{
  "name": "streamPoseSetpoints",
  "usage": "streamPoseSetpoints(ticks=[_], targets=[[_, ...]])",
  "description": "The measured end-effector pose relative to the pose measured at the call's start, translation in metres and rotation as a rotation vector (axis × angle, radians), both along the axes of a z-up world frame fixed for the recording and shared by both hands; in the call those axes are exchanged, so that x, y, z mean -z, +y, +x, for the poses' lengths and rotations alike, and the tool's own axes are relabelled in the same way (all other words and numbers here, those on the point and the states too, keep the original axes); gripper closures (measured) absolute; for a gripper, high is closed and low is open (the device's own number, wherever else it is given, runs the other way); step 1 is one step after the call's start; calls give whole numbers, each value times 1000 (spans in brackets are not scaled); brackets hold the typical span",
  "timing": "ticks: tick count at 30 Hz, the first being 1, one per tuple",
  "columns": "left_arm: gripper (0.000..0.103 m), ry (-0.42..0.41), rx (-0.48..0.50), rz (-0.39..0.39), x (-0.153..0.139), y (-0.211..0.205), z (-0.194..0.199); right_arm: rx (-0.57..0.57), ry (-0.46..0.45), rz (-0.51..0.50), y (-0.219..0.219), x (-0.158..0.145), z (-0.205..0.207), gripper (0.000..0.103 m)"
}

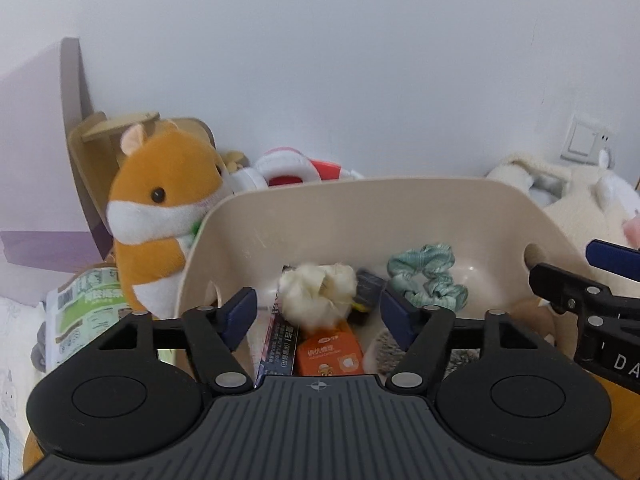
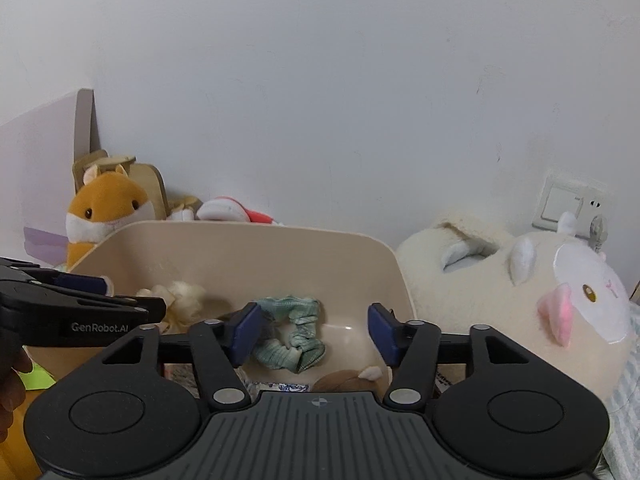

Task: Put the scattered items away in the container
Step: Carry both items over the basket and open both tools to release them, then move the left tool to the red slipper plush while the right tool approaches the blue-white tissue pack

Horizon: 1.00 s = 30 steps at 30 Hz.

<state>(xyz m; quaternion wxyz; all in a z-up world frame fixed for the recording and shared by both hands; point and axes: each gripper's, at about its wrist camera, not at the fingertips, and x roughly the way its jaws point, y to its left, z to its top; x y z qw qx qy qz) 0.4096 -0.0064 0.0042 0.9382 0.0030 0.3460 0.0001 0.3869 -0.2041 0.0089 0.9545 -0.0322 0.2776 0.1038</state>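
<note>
A beige plastic bin (image 1: 360, 200) (image 2: 248, 248) stands in front of both grippers. Inside lie a cream scrunchie (image 1: 318, 294) (image 2: 182, 300), a green scrunchie (image 1: 426, 280) (image 2: 292, 336), an orange carton (image 1: 330, 354), a dark packet (image 1: 278, 344) and a small black item (image 1: 368, 286). My left gripper (image 1: 318, 318) is open and empty, hovering over the bin's near edge above the cream scrunchie. My right gripper (image 2: 314, 332) is open and empty, over the green scrunchie. A brown plush bit (image 2: 344, 380) shows at the bin's near side.
An orange hamster plush (image 1: 160, 208) (image 2: 106, 216) stands left of the bin, with a green-printed packet (image 1: 88, 312) below it. A cream plush slipper (image 2: 540, 304) lies to the right. A red-and-white toy (image 1: 288, 168) sits behind the bin against the wall. A wall socket (image 2: 568, 208) is at right.
</note>
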Motion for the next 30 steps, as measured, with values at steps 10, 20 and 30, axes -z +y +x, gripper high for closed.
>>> streamPoseSetpoints(ticks=[10,20,30], targets=[[20,-95,8,13,-25,-9,-56,5,-95,19,-18,-26,-52,6],[19,-154,5,2,-22,-12,-142,-59,-146,-5,-39,-36,-129,0],[19,-172,-29,6,-1,-17,-205,-69,-154,-4,-62,-21,-189,0]])
